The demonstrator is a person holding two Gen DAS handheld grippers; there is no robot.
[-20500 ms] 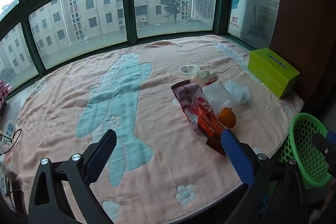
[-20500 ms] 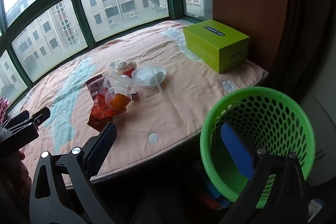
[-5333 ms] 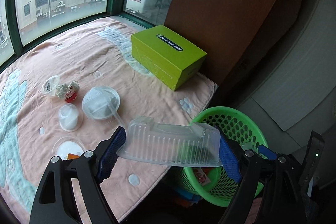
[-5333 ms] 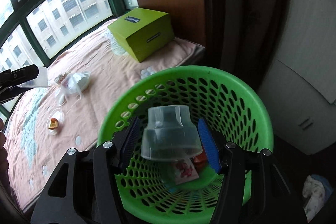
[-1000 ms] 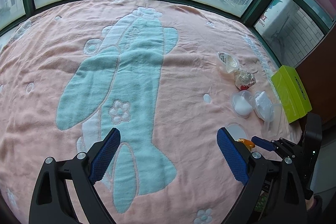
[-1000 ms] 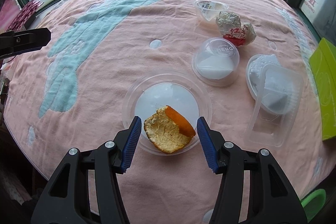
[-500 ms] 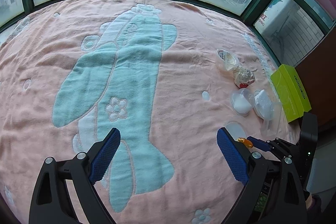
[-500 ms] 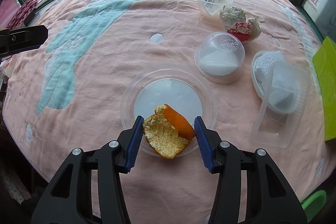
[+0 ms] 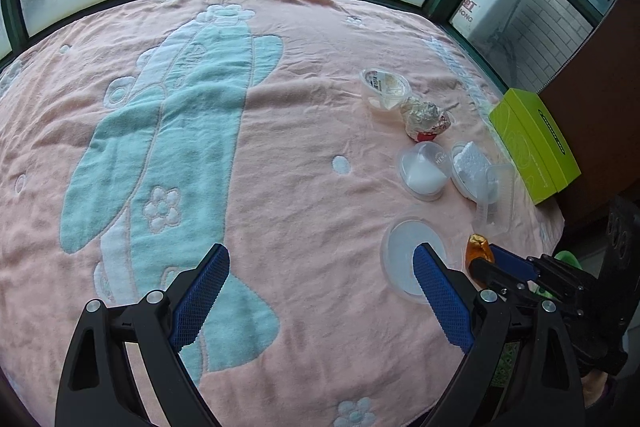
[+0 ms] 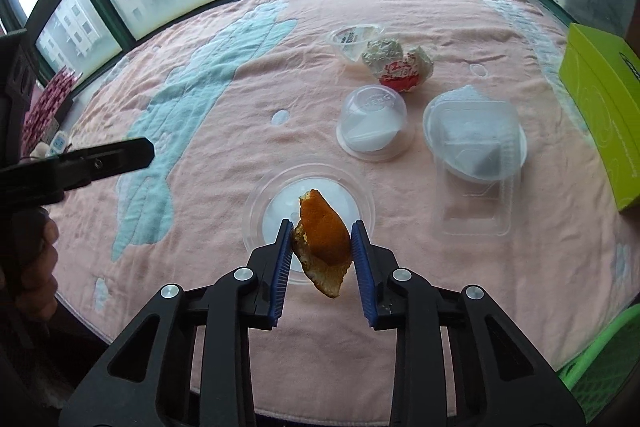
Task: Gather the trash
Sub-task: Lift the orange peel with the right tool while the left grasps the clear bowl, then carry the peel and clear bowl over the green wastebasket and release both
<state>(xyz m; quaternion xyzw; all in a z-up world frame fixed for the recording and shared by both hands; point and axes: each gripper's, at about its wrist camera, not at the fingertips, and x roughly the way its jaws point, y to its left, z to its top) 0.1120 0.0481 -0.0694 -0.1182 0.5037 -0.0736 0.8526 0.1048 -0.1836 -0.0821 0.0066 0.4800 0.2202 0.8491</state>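
Right gripper (image 10: pixel 322 251): jaws closed narrow on the peel (image 10: pixel 322 239), lower centre of the right wrist view, just above the lid (image 10: pixel 256 207).
Left gripper (image 9: pixel 320 291): jaws wide, holding nothing, low in the left wrist view over the blanket (image 9: pixel 280 107).
Peel: likely light, soft and brittle at the ragged edge; pinched across its middle, lower tip hanging free; a firmer squeeze may tear it.
Other trash: cup (image 10: pixel 374 125), tray (image 10: pixel 474 163), wrapper (image 10: pixel 398 65) and tub (image 10: pixel 352 41) in the upper right; thin plastic, probably light and crushable, best taken at the rims.
Bin (image 10: pixel 600 379): green edge in the lower right corner.
Room: open blanket left of the lid; box (image 10: pixel 604 99) crowds the right edge.
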